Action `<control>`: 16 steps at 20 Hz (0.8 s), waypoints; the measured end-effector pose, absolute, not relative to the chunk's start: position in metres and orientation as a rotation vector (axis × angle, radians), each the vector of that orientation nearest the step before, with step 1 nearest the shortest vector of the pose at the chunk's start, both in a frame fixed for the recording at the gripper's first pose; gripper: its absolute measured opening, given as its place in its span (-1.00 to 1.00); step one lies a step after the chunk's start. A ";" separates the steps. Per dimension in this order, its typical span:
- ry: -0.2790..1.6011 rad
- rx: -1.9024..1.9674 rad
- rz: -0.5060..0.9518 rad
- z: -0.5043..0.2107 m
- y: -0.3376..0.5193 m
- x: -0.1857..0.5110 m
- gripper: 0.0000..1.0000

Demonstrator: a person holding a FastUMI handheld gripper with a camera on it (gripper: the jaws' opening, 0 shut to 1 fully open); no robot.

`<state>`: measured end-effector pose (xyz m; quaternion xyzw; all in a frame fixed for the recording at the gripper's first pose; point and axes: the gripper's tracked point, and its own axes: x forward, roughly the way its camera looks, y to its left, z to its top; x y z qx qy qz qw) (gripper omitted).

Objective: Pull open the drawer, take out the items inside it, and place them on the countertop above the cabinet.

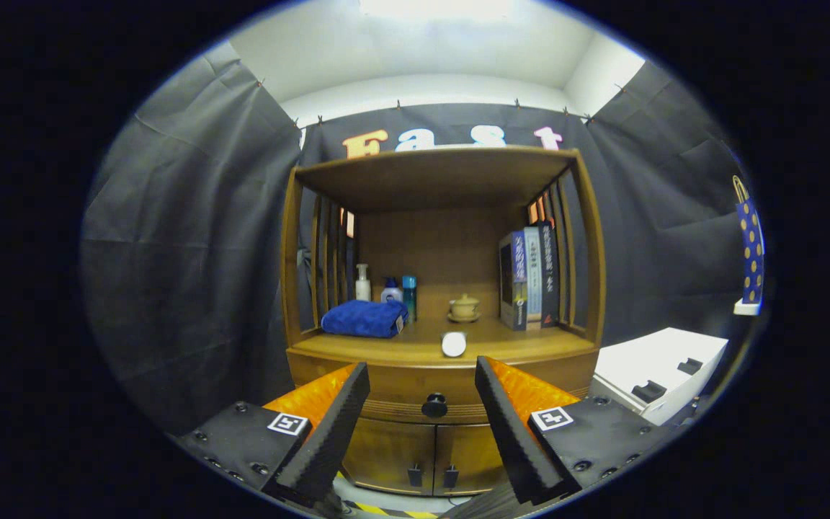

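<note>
Between open jaws — closed drawer (434, 386), dark knob (434, 406)

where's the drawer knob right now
The dark round drawer knob sits mid-front on the closed drawer, under the countertop and above the two cabinet doors, just beyond the open hand-held gripper.

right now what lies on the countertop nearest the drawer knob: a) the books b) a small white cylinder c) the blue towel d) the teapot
B: the small white cylinder lies at the countertop's front edge, just above the drawer knob, which sits beyond the open gripper; nothing is between its fingers.
</note>
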<state>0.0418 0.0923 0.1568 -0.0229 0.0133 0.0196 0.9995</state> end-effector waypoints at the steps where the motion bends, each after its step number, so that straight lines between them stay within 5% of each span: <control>1: 0.011 -0.051 0.036 0.164 0.093 0.034 0.94; 16: 0.002 -0.057 0.058 0.153 0.108 0.009 0.94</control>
